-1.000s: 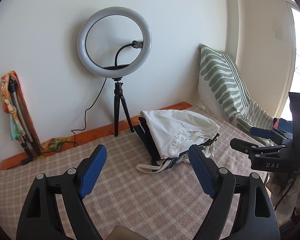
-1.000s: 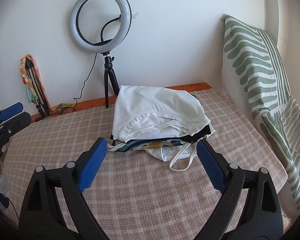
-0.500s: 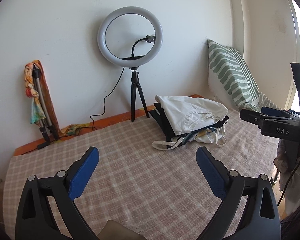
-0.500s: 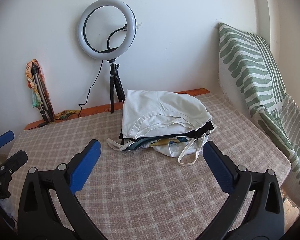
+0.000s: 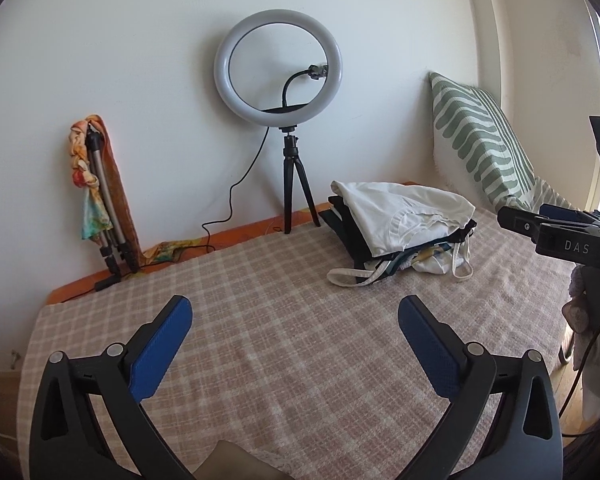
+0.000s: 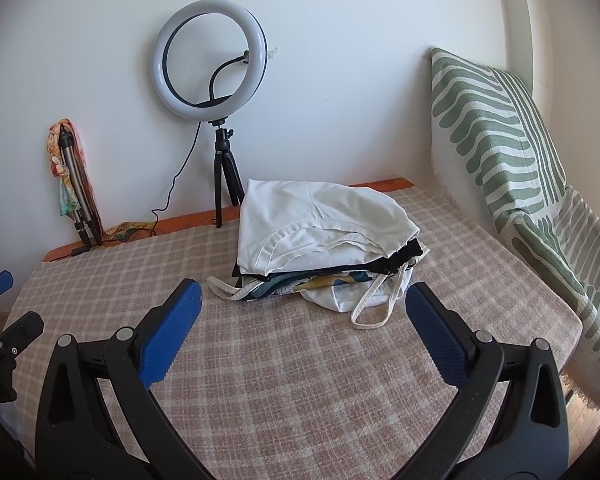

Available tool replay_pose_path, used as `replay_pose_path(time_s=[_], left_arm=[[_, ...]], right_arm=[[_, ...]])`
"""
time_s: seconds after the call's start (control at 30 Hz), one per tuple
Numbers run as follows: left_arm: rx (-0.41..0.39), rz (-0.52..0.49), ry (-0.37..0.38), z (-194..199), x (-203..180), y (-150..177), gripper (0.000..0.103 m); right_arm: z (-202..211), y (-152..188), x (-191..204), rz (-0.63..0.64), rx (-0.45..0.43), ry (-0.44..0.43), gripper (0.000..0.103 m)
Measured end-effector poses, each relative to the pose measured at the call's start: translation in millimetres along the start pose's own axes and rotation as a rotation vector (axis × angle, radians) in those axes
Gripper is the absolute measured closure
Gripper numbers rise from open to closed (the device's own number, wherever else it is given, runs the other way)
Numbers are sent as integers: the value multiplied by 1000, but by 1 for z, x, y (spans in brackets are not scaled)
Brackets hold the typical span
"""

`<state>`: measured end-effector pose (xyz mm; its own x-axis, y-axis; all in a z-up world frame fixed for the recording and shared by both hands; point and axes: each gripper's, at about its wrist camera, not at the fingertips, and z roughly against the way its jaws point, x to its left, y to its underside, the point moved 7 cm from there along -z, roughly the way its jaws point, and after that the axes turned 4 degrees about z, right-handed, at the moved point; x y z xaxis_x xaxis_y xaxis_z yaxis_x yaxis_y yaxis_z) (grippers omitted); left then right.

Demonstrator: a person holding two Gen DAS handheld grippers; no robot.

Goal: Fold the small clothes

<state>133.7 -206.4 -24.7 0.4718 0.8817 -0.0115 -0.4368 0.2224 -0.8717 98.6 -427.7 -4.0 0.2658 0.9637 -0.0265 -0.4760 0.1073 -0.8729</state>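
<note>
Left gripper [image 5: 294,316] opening wide, nothing between its jaws; right gripper [image 6: 302,304] wide open, empty; clothes pile [image 6: 324,236] at frame centre on checked cloth [image 6: 300,380]

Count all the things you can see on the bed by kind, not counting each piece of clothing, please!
Ring light: 1
Folded tripod: 1
Clothes pile: 1
Striped pillow: 1
Gripper: 2, left with jaws opening and right open, both with nothing between the jaws
Total: 6
</note>
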Motion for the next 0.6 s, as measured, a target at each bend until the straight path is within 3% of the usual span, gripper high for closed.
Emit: replay_pose_path(time_s=[0.6], left_arm=[[1, -3, 10, 4, -3, -1, 1]], right_arm=[[2, 1, -1, -18, -6, 3, 0]])
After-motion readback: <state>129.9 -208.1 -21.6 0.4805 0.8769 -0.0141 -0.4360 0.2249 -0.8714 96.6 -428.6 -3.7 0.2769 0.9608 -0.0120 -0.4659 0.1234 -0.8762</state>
